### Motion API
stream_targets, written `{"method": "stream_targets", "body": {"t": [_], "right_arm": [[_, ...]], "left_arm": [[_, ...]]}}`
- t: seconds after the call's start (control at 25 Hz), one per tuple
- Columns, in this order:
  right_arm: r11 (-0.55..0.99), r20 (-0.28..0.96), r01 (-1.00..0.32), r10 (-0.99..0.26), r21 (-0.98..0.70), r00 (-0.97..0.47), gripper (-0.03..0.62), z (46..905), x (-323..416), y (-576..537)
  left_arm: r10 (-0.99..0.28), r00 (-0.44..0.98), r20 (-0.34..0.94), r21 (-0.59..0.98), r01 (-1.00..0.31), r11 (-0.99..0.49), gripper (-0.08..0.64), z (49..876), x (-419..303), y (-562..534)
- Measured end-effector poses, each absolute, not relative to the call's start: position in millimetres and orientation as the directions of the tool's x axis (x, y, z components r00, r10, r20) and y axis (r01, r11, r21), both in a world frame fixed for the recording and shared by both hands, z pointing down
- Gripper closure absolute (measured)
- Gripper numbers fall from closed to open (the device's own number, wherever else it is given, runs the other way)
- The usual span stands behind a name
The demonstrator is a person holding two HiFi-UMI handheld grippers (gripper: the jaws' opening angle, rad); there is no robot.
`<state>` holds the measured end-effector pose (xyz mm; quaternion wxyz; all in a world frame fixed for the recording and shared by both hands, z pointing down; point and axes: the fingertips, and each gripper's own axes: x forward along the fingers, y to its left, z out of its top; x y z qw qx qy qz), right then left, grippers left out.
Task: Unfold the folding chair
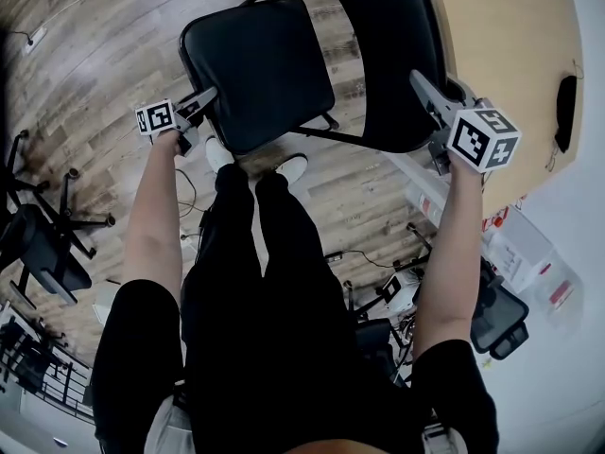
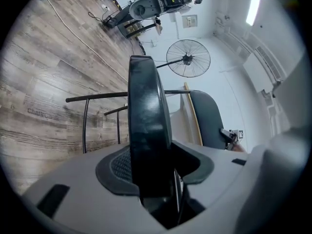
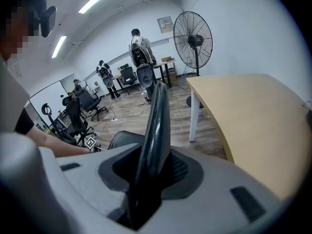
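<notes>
A black folding chair stands on the wooden floor in front of me, its padded seat (image 1: 255, 69) at the left and its backrest (image 1: 388, 55) at the right. My left gripper (image 1: 203, 102) is shut on the seat's near left corner. In the left gripper view the thick seat edge (image 2: 146, 130) runs up between the jaws of the left gripper (image 2: 151, 179). My right gripper (image 1: 425, 88) is shut on the backrest's right edge. That edge (image 3: 156, 126) appears as a thin black blade within the right gripper (image 3: 146, 179). The chair's metal frame tubes (image 2: 85, 126) show beyond the seat.
A light wooden table (image 1: 510, 55) stands just right of the chair. Office chairs (image 1: 47, 244) are at the left, and boxes and cables (image 1: 515, 244) at the right. A large standing fan (image 3: 193, 40) and several people (image 3: 138, 52) are farther back. My shoes (image 1: 293, 166) are near the chair's legs.
</notes>
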<state>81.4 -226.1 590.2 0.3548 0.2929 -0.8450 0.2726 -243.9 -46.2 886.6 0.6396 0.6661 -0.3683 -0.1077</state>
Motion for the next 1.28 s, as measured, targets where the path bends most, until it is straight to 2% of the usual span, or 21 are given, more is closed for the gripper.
{"method": "stream_targets", "body": {"t": [0.12, 0.24, 0.4, 0.64, 1.28], "right_arm": [[0.675, 0.750, -0.688, -0.304, -0.266, -0.588, 0.486, 597.6, 88.0, -229.4], [0.670, 0.743, -0.687, -0.300, -0.283, -0.599, 0.486, 606.2, 92.7, -230.4], [0.667, 0.735, -0.681, -0.292, -0.302, -0.612, 0.485, 618.3, 93.6, -231.4], [0.657, 0.726, -0.680, -0.288, -0.324, -0.625, 0.484, 637.4, 91.8, -231.9], [0.649, 0.706, -0.668, -0.277, -0.364, -0.652, 0.480, 672.8, 87.4, -229.6]], "left_arm": [[-0.628, 0.703, 0.332, 0.932, -0.347, 0.104, 0.357, 899.1, -248.1, -42.4], [-0.651, 0.720, 0.241, 0.970, -0.200, 0.138, 0.357, 900.0, -241.3, -39.1], [-0.614, 0.730, 0.300, 0.949, -0.292, 0.117, 0.356, 925.3, -260.0, -29.9], [-0.669, 0.701, 0.245, 0.969, -0.169, 0.178, 0.343, 943.3, -270.0, -20.4], [-0.703, 0.667, 0.248, 0.969, -0.188, 0.163, 0.333, 998.4, -307.3, 2.2]]}}
